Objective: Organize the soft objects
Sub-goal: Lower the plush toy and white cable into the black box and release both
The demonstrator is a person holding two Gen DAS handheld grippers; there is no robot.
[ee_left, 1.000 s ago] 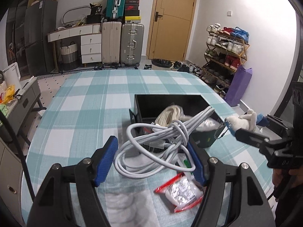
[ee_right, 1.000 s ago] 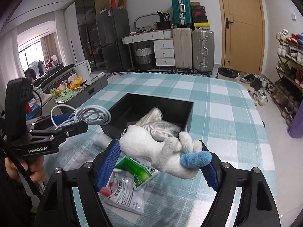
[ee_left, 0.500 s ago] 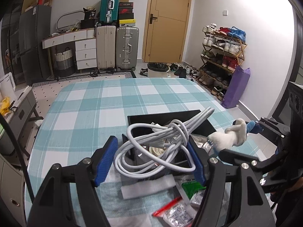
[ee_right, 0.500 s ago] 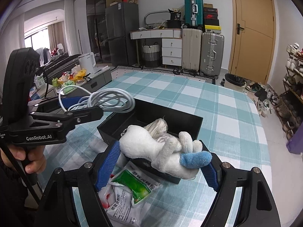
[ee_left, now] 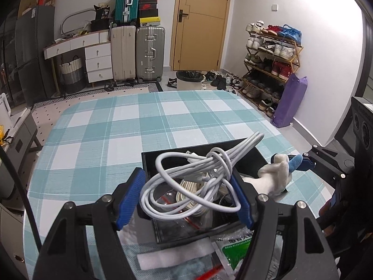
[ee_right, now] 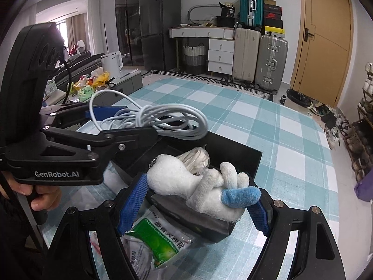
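My left gripper point(ee_left: 186, 198) is shut on a coiled white cable point(ee_left: 198, 182) and holds it above the black box point(ee_left: 163, 158). My right gripper point(ee_right: 200, 200) is shut on a white plush toy point(ee_right: 186, 182) with a blue tip, held over the box's near edge point(ee_right: 254, 156). The cable point(ee_right: 158, 121) and left gripper point(ee_right: 121, 126) show at left in the right wrist view. The plush point(ee_left: 275, 175) shows at right in the left wrist view. A cream rope bundle in a bag point(ee_right: 198, 158) lies in the box.
A green and white packet point(ee_right: 151, 238) and a white foam strip point(ee_left: 174, 254) lie on the checked tablecloth point(ee_left: 116, 140) in front of the box. A red-edged packet point(ee_left: 209, 270) lies near the front edge. Suitcases, drawers and a shoe rack stand beyond the table.
Both grippers have moved forward and now hold their loads over the black box. The cable and the plush stay gripped.
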